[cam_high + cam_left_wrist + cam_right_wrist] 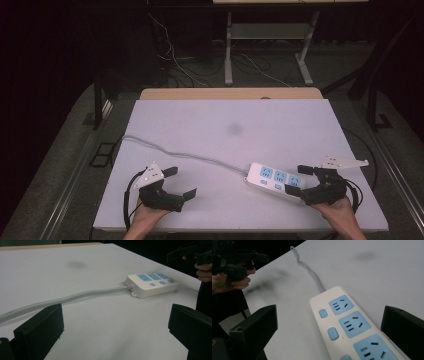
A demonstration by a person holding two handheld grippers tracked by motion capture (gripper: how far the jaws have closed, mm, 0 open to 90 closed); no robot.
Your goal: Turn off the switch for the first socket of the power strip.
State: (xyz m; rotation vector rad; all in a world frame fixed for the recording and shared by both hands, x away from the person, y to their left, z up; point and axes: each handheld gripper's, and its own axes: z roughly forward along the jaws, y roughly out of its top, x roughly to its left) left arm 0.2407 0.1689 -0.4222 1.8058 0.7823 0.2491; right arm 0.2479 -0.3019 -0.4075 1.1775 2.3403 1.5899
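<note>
Your right gripper sits at the near right of the white table, jaws spread wide, one on each side of the power strip's near end without touching it. In the right gripper view the strip's last socket and switch are cut off at the bottom edge. Your left gripper rests at the near left, jaws wide apart and holding nothing. The strip's grey cord runs left to the table's far-left edge. A faint dark smudge marks the table's middle.
</note>
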